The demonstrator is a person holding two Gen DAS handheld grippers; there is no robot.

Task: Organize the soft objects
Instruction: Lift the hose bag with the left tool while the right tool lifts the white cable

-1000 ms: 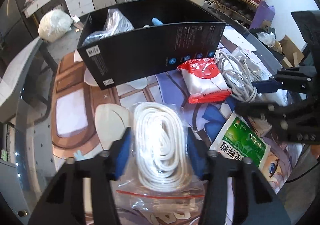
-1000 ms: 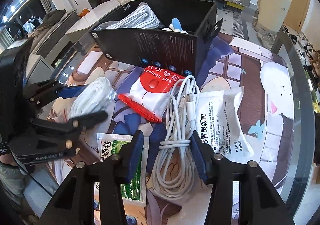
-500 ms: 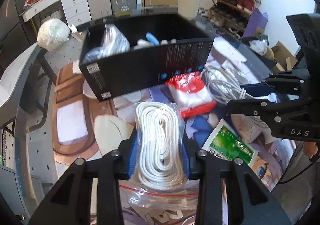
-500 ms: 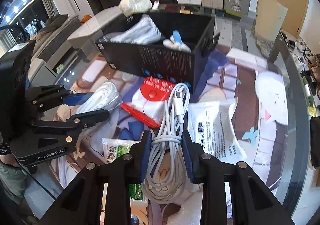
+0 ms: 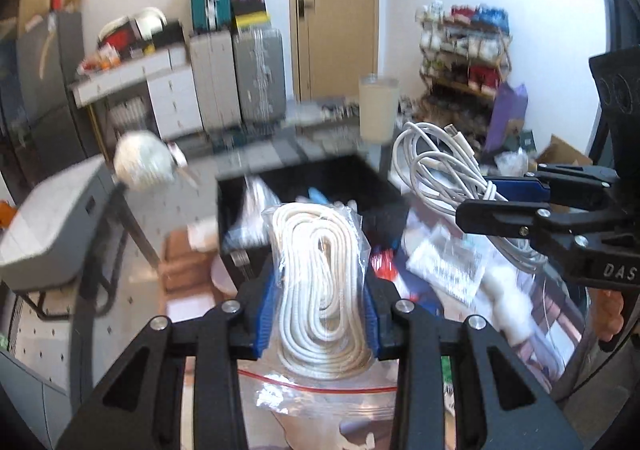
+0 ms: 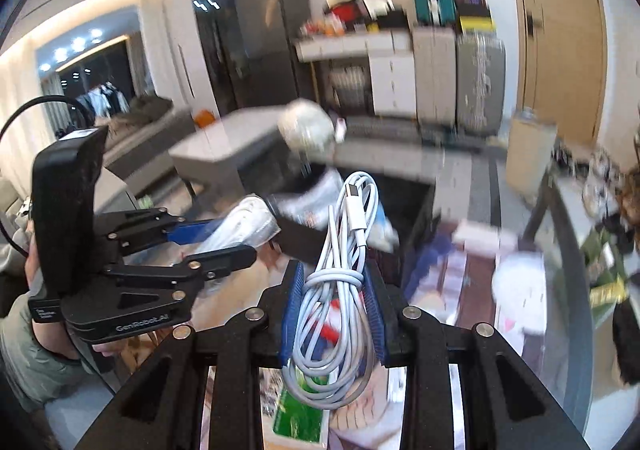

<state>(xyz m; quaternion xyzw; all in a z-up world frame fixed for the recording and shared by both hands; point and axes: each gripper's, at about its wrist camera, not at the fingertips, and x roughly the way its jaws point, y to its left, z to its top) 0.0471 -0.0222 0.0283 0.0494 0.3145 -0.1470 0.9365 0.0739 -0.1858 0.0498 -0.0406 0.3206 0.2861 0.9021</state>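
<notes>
My left gripper (image 5: pixel 320 302) is shut on a clear zip bag of coiled white rope (image 5: pixel 320 282) and holds it up in the air in front of the black box (image 5: pixel 312 186). My right gripper (image 6: pixel 330 298) is shut on a bundle of white USB cable (image 6: pixel 344 258), also lifted clear of the table. In the left wrist view the right gripper (image 5: pixel 496 196) shows at the right with the cable (image 5: pixel 436 162). In the right wrist view the left gripper (image 6: pixel 224 240) shows at the left with the bagged rope (image 6: pixel 244 222). The black box (image 6: pixel 404 206) lies behind, blurred.
Below on the printed mat lie a red packet (image 5: pixel 384 262), a white sachet (image 5: pixel 448 270) and a green packet (image 6: pixel 298 414). A white plush (image 6: pixel 518 290) sits on the mat's right side. A white bundle (image 5: pixel 142 166) lies beyond the box. Cabinets and suitcases stand behind.
Both grippers have closed on their items and lifted them off the mat. The views tilted up and are blurred from motion; the box now sits lower in both views.
</notes>
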